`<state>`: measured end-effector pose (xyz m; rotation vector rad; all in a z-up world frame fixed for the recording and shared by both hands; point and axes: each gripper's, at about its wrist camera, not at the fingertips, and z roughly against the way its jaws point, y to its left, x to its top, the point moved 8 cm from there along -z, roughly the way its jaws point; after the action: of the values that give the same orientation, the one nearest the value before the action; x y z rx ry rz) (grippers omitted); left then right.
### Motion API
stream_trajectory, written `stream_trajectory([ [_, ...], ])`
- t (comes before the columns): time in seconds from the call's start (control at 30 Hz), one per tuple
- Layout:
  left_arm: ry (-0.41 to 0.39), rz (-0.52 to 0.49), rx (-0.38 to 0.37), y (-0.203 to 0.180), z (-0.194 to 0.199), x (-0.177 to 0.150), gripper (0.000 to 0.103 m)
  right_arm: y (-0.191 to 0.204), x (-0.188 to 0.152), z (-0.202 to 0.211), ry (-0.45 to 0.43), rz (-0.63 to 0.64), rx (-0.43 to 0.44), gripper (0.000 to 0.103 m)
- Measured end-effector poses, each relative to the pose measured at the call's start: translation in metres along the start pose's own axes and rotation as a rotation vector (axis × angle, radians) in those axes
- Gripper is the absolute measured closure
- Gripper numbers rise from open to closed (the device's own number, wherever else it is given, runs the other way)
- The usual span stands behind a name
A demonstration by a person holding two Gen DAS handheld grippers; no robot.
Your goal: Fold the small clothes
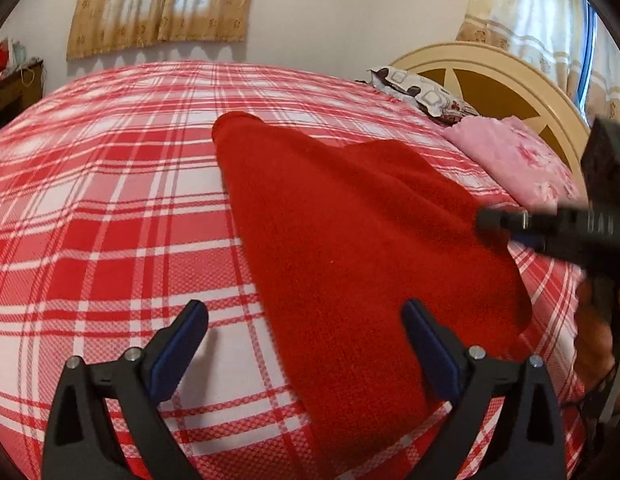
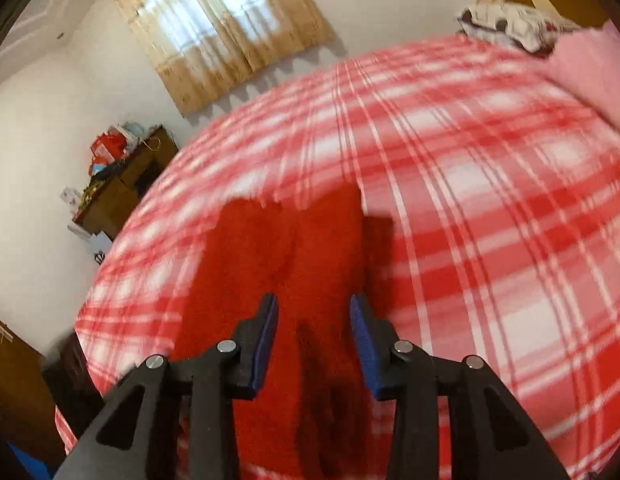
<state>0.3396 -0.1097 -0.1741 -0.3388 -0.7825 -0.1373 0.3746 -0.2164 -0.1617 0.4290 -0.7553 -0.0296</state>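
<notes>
From the left wrist, a red garment [image 1: 349,232] lay spread on the plaid bedspread [image 1: 110,200], with a pink cloth [image 1: 517,160] and a patterned pillow [image 1: 421,92] near the cream headboard [image 1: 489,64]. The left gripper [image 1: 306,332] hovered low with its jaws spread wide, gripping nothing (one finger over the garment's edge). The right gripper [image 1: 485,220] reached in from the side.

From the right wrist, blurred, the right gripper [image 2: 313,320] hung partly open over the garment [image 2: 294,264], apparently pinching nothing. A cluttered wooden cabinet [image 2: 122,184] stood beyond the bed.
</notes>
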Motion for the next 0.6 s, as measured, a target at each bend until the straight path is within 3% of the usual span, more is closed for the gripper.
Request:
stream_trajectory([
  [0.1,0.004,0.017,-0.002,0.001,0.0,-0.003,0.002,0.025,0.024,-0.009,-0.004,0.033,0.108,0.064],
  [0.17,0.005,0.02,0.004,0.001,0.0,-0.004,0.001,0.036,0.023,-0.038,0.116,0.042,0.185,0.064],
  [0.2,0.004,0.019,0.006,0.0,0.001,-0.005,0.0,0.032,0.022,-0.048,0.141,0.035,0.16,0.064],
  [0.27,0.008,0.024,0.009,0.001,0.001,-0.006,0.0,0.0,0.018,-0.078,0.193,0.013,0.011,0.067],
  [0.3,0.009,0.024,0.009,0.001,0.0,-0.006,0.0,-0.015,0.017,-0.087,0.202,-0.014,-0.012,0.069],
  [0.33,0.008,0.024,0.01,0.0,0.0,-0.006,0.0,-0.025,0.018,-0.091,0.194,-0.043,0.0,0.075],
  [0.47,0.031,0.005,0.008,-0.003,-0.005,-0.007,0.0,-0.043,0.024,-0.086,0.149,-0.078,-0.011,0.075],
  [0.6,0.035,0.029,-0.018,0.003,-0.006,-0.008,0.0,-0.015,0.024,-0.045,0.059,0.022,-0.023,0.069],
])
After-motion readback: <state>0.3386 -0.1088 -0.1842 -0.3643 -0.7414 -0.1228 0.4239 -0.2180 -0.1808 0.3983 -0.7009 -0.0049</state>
